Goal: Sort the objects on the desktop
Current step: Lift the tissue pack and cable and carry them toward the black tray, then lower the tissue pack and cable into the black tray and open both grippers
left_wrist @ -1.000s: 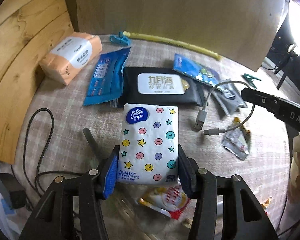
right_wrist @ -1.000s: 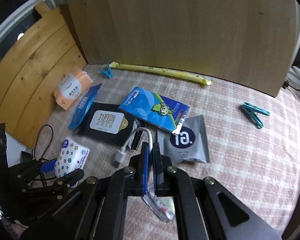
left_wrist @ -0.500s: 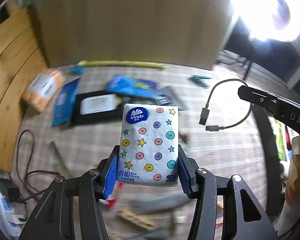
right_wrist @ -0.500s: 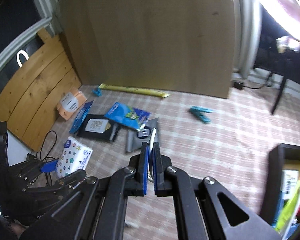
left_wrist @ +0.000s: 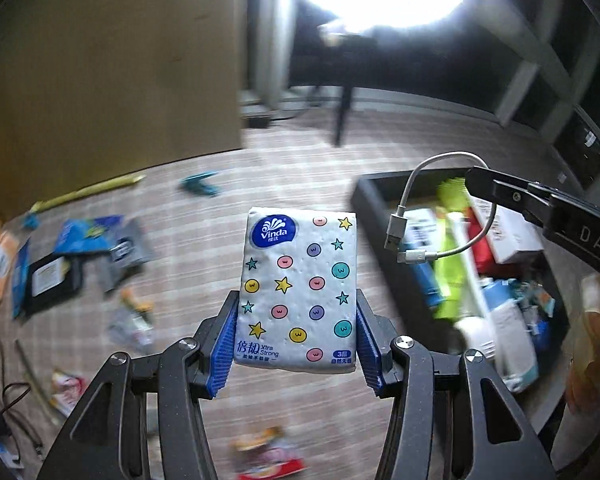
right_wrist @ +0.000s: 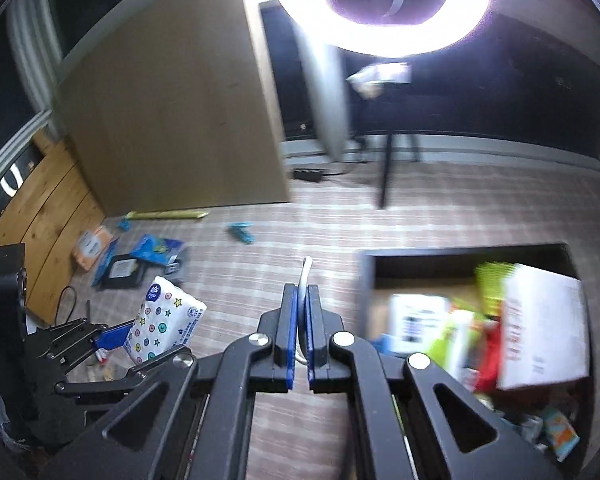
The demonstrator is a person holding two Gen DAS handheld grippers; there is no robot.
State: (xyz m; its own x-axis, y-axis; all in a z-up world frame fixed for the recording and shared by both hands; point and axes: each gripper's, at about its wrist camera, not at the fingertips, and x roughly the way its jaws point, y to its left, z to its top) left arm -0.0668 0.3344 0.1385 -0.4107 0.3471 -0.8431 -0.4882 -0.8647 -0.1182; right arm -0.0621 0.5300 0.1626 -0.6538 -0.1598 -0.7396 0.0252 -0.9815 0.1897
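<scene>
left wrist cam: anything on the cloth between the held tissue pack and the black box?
Nothing: in the left wrist view the checked cloth between the tissue pack and the black box is bare; the white USB cable hangs above the box.

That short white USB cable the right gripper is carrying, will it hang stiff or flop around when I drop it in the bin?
Probably springy rather than limp: the white cable holds an arch above the right gripper and both plugs stick out sideways. It looks light. Released, it may bounce or snag among the clutter in the black bin.
</scene>
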